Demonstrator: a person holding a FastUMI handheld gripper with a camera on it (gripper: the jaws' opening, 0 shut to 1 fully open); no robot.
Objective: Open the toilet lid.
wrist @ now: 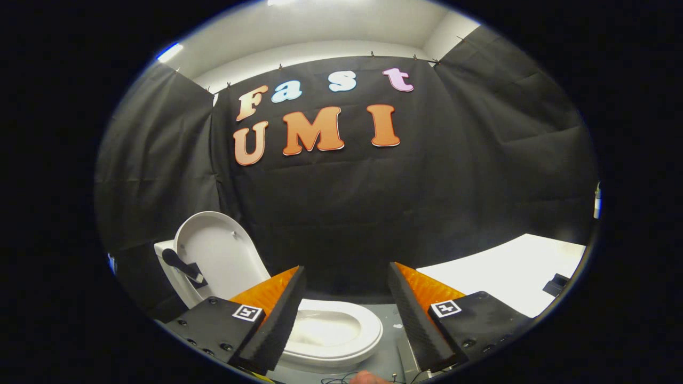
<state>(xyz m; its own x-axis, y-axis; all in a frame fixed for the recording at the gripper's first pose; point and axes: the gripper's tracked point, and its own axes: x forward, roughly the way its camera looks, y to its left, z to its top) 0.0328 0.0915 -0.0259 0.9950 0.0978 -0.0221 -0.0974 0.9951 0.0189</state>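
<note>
A white toilet stands low on the left, below and ahead of my fingers. Its lid [221, 253] is raised upright against the tank, leaning slightly back. The seat ring [341, 341] and the bowl opening lie exposed between and under my fingers. My gripper [347, 277] is open, its two orange-backed black fingers [280, 314] spread wide with nothing between them. The left finger overlaps the seat's near-left part in the view. The gripper is apart from the lid, to its right.
A black handle-like part [181, 265] sticks out beside the tank on the left. A white tabletop [512, 272] lies to the right with a small dark object [557, 282] on it. Black cloth walls close the booth behind and at both sides. Grey floor [392, 341] shows beside the bowl.
</note>
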